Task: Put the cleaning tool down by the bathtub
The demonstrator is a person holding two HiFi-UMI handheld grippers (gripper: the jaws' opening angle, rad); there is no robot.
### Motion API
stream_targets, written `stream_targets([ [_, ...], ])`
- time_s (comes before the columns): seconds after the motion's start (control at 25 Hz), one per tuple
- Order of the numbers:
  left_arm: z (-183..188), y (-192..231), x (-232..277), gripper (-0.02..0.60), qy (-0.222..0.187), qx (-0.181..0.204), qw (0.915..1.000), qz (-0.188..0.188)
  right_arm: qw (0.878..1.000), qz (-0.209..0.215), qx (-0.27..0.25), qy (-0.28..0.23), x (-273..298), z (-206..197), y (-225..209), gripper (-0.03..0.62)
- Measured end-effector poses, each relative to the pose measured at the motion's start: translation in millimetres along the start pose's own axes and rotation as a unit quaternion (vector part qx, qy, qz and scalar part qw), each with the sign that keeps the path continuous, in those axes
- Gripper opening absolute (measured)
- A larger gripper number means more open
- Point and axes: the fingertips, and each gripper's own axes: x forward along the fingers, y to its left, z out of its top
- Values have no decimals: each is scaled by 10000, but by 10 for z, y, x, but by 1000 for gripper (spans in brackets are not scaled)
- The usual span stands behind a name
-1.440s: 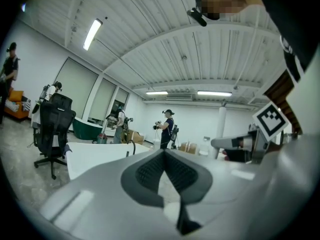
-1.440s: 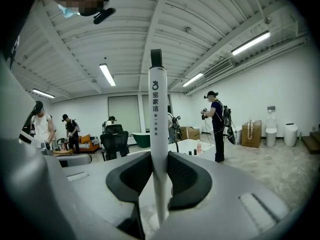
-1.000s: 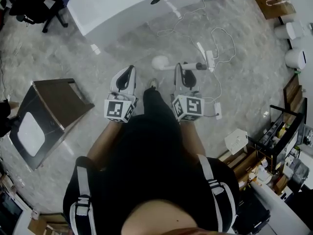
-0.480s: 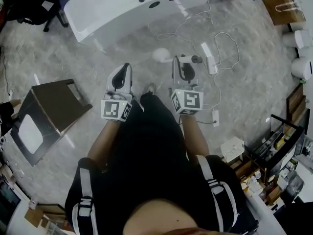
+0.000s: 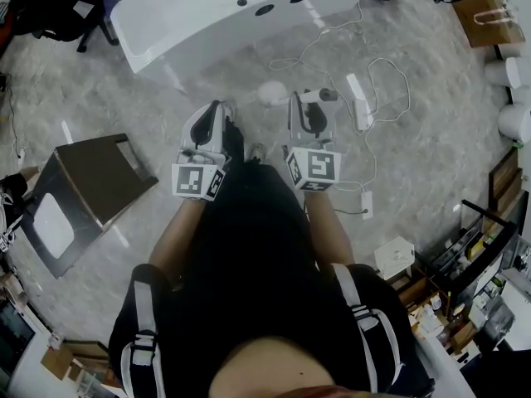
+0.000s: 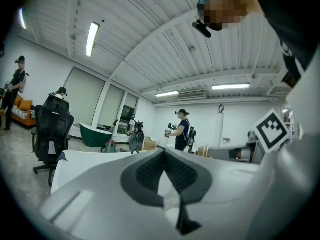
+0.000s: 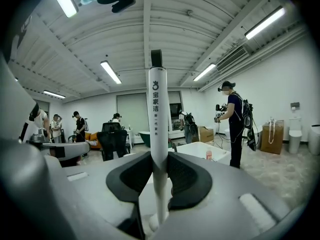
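The white bathtub (image 5: 199, 19) spans the top of the head view, with black taps on its rim. The cleaning tool (image 5: 274, 94) has a round white head and a white handle with a dark end; it hangs just short of the tub. My right gripper (image 5: 305, 99) is shut on its handle. In the right gripper view the handle (image 7: 157, 124) stands upright between the pads, and the right gripper (image 7: 159, 156) clamps it. My left gripper (image 5: 217, 108) is beside it on the left, shut and holding nothing; in its own view the left gripper (image 6: 164, 153) has its pads together.
A white power strip with loose cables (image 5: 358, 99) lies on the floor right of the tool. A brown stool (image 5: 87, 185) stands at left and a black office chair (image 5: 58, 7) at top left. White bins (image 5: 514, 73) and shelving (image 5: 481, 247) line the right side. Other people stand in the room.
Both grippers have moved forward toward the bathtub, the tool going along in the right one. The tub now sits nearer in the head view.
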Motion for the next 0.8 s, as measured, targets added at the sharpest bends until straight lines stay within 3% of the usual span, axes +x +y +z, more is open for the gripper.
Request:
stream_targets([
  [0.36,-89,229,478,9,5,19,10000,-78,9998,-128,38,135,442,-151,-116,94],
  [0.8,-522,523,1051,9,248,-85,9996,-119,9981,-315,63,529,1100,-668,-283,94],
])
